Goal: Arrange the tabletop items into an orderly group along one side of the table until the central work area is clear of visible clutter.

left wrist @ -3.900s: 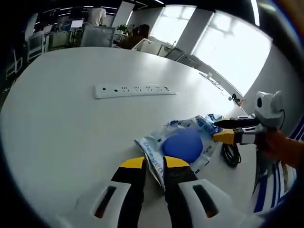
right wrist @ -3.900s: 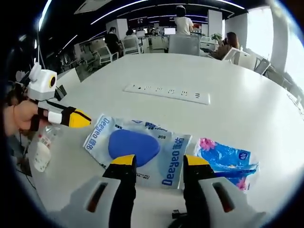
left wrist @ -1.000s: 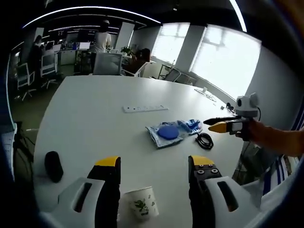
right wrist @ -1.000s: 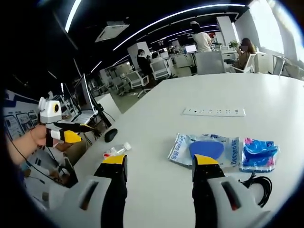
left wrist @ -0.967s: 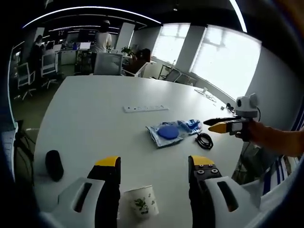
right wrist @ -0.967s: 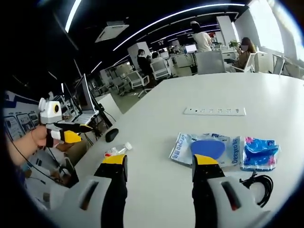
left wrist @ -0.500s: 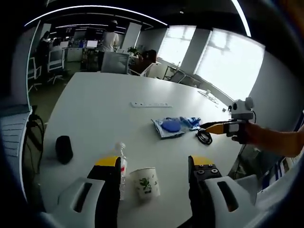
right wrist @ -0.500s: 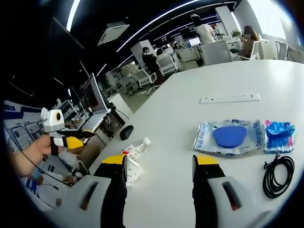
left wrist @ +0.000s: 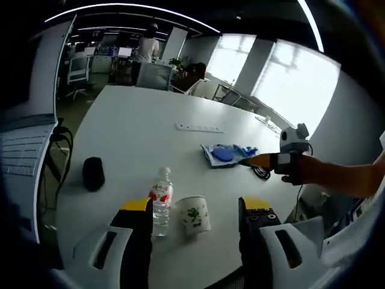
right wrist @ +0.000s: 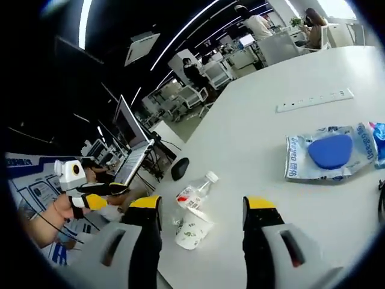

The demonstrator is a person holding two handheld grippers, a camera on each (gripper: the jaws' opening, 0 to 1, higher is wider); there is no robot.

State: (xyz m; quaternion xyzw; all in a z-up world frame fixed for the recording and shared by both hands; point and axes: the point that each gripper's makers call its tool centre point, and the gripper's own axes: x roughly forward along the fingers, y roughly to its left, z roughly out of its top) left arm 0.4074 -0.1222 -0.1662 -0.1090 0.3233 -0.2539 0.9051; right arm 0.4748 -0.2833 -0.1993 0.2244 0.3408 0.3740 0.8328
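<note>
On the white table [left wrist: 138, 126] a clear water bottle [left wrist: 160, 201] and a paper cup [left wrist: 196, 215] stand side by side close ahead of my open left gripper [left wrist: 195, 206]. Left of them lies a black mouse [left wrist: 93, 173]. Farther off are a white power strip [left wrist: 199, 127], a blue-and-white packet [left wrist: 224, 154] and a black cable [left wrist: 261, 173]. In the right gripper view the bottle [right wrist: 195, 191] and cup [right wrist: 194, 229] appear tilted between the jaws of my open right gripper [right wrist: 202, 205], which holds nothing. The mouse [right wrist: 179, 168], packet [right wrist: 328, 152] and power strip [right wrist: 314, 100] lie beyond.
A hand holds the right gripper [left wrist: 264, 159] over the cable beside the packet. The left gripper [right wrist: 120, 188] shows at the left, off the table's edge near an open laptop [right wrist: 135, 159]. A blue tissue pack [right wrist: 379, 135] lies next to the packet. Office chairs and people are far behind.
Both cameras have pulled back and away from the table, bringing the bottle, cup and mouse fully into view. Nothing on the table has visibly moved, and both grippers stay open.
</note>
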